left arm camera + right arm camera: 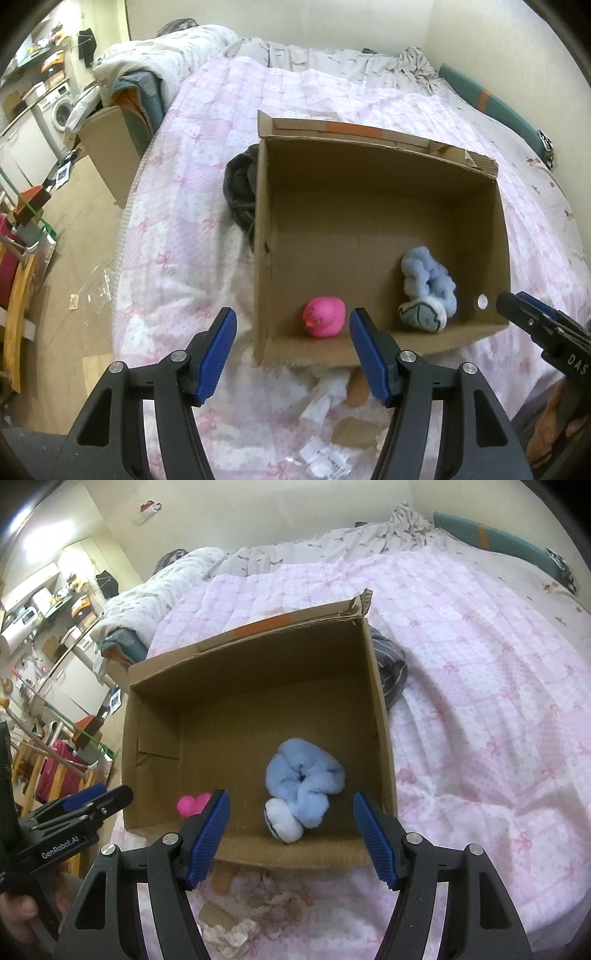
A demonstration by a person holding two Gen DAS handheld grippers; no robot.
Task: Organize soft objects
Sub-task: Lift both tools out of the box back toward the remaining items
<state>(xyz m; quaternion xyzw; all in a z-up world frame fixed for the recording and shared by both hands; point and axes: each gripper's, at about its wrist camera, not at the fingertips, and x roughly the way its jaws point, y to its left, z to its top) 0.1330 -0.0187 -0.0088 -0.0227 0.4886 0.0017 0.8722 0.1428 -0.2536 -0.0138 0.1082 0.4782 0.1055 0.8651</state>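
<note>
Pink quilted bedding [192, 155] carries an open cardboard box [369, 177]. Left to right inside: a pink duck [324, 316] at seven o'clock, a blue plush toy [426, 291] at five. Both the left gripper [291, 352] and right gripper [290, 834] are held half open, empty. Loose fabric [273, 908] at six o'clock should be pinched mid-bunch next, then lifted over the near wall.

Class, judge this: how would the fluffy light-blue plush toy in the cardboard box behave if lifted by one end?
The fluffy light-blue plush toy lies crumpled, so it would probably droop. Its fuzzy pile suggests light weight and easy grip, unlikely to roll.
</note>
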